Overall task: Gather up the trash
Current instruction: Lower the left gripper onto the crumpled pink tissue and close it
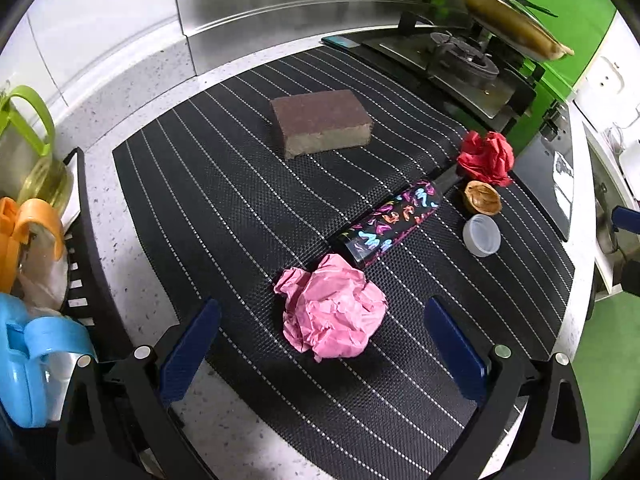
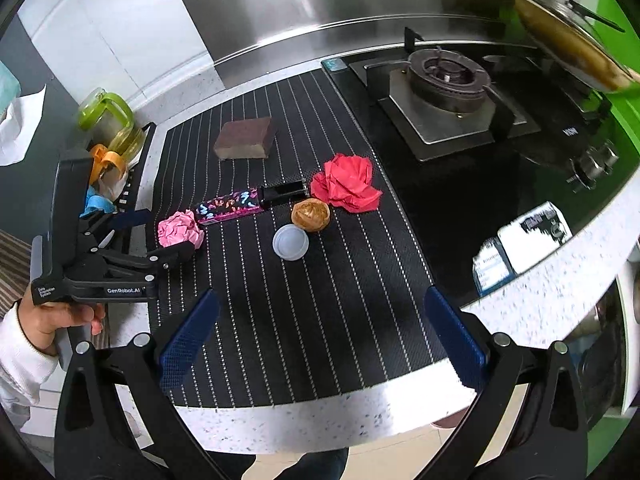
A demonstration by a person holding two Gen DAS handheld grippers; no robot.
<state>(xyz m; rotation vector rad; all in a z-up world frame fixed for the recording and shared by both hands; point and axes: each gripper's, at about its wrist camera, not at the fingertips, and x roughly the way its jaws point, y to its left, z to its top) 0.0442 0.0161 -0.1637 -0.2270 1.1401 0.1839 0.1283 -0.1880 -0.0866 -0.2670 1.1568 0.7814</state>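
Both grippers, left gripper (image 1: 322, 344) and right gripper (image 2: 322, 336), wide open and empty; pink paper ball (image 1: 332, 308) partly hidden in right view.

Trash spread over the mat (image 2: 280, 320) on the counter, beside the stove (image 2: 444, 92).

A sponge (image 2: 245, 138) lies at the back; nearer, a patterned box (image 2: 230, 209) runs between two paper wads (image 2: 180, 229) (image 2: 346, 184). A nutshell (image 2: 311, 215) and a lid (image 2: 291, 242) sit just beside each other.

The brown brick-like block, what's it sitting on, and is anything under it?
The brown block lies flat on the black striped mat, which covers the speckled counter. Nothing shows on top of it. Whatever is beneath it is hidden by the block itself.
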